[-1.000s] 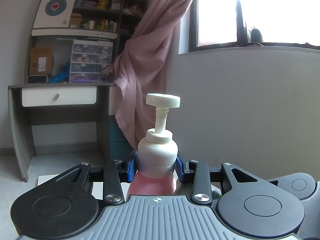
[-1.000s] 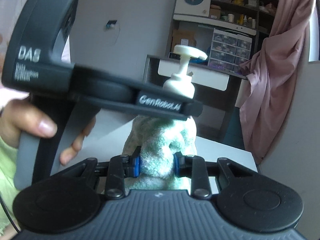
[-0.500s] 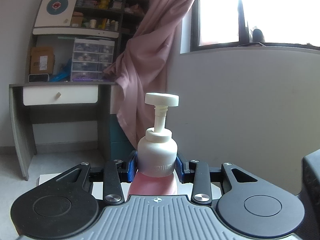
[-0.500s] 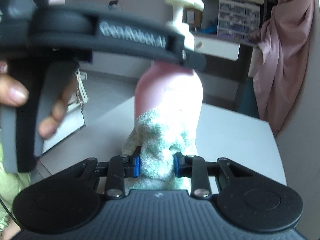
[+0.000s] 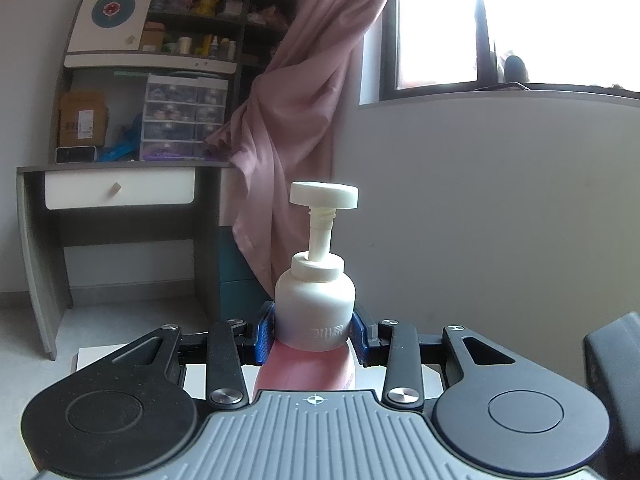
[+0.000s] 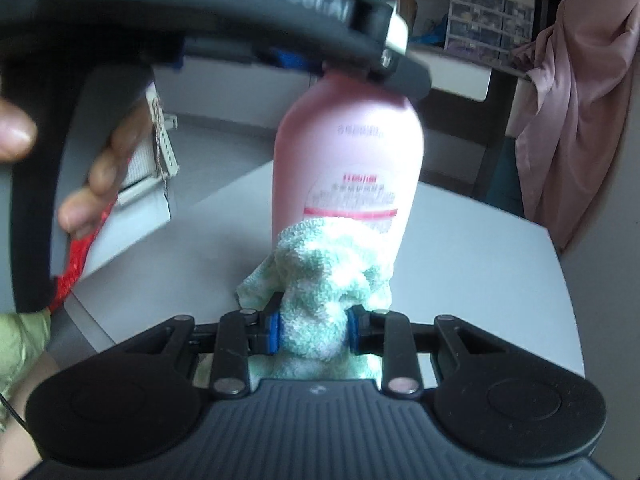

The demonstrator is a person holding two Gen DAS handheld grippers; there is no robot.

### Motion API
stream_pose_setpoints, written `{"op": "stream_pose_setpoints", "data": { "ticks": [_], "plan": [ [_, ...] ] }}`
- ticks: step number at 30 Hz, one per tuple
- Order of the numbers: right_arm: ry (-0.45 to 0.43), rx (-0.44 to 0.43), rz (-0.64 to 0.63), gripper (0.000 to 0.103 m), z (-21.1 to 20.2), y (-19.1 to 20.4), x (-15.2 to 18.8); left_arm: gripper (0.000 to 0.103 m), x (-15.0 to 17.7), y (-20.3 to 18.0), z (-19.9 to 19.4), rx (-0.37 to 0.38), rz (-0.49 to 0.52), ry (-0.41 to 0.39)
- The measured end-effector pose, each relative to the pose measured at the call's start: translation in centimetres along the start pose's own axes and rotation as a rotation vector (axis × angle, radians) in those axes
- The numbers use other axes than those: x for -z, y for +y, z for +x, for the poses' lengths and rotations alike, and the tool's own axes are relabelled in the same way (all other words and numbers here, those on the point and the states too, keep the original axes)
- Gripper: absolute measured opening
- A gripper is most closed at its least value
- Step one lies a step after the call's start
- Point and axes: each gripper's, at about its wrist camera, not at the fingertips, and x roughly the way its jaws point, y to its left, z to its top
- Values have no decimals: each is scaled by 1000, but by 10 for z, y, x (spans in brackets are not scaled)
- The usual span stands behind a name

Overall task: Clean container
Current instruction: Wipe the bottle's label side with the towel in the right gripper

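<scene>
pink bottle (image 6: 347, 148) clamped in left tongs (image 5: 314, 334), upright.

A pale grey surface (image 6: 480, 264) with a rounded far right corner is carrying very little. The pink pump bottle (image 6: 348, 152) is standing upright toward its middle, though its base is hidden behind a green cloth (image 6: 324, 276), so contact with the surface cannot be confirmed.

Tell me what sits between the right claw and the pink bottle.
The green cloth. The right claw is shut on it, and its bunched front meets the lower side of the pink bottle, as the right wrist view shows.
</scene>
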Motion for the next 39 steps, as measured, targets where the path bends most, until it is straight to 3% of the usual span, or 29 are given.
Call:
{"op": "stream_pose_setpoints", "data": {
  "ticks": [8,12,31,39],
  "plan": [
    [-176,-35,32,29,-31,-7,-7,39,-3,1,2,1,0,0],
    [-207,-54,57,29,-35,-14,-8,39,-3,1,3,3,7,0],
    [14,-35,45,29,7,-17,3,39,-2,7,5,2,6,1],
    [4,-32,48,29,1,-14,2,39,-1,10,8,0,10,6]
  ]
}}
